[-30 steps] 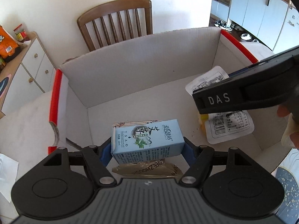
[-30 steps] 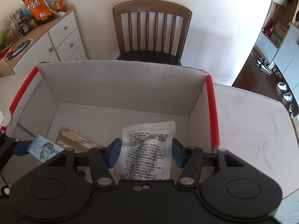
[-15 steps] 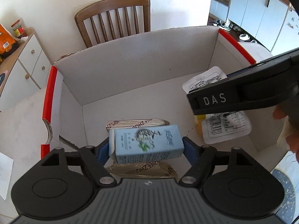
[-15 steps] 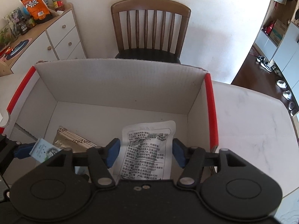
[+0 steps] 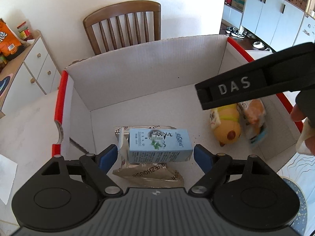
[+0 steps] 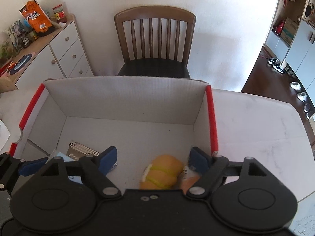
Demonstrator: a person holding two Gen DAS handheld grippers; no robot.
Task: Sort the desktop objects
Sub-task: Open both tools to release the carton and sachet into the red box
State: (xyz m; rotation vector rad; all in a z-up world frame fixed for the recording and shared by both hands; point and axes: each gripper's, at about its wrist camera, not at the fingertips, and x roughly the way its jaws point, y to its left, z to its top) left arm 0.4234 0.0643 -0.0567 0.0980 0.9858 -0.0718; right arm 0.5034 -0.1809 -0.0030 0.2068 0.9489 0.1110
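Two hand-held grippers are angling steeply down into a white cardboard box [image 5: 149, 78] with red-taped edges, sitting on a pale table [image 6: 256, 122] in front of a wooden chair [image 6: 155, 39]. The left gripper [image 5: 155, 155] is standing wide, its jaws having just been opening; the light-blue carton [image 5: 159, 145] is lying between the blue pads with a gap on each side, resting on a brown foil packet [image 5: 149, 175] on the box floor. The right gripper [image 6: 153, 159] is likewise spread wide, jaws just opened, and is hanging over a yellow bun-shaped snack pack [image 6: 163, 173], which is lying on the box floor near the right wall, beside a second orange packet [image 6: 187, 179]. In the left wrist view, the right gripper's black body is crossing the frame, with the person's fingers [image 5: 299, 114] curling around its handle.
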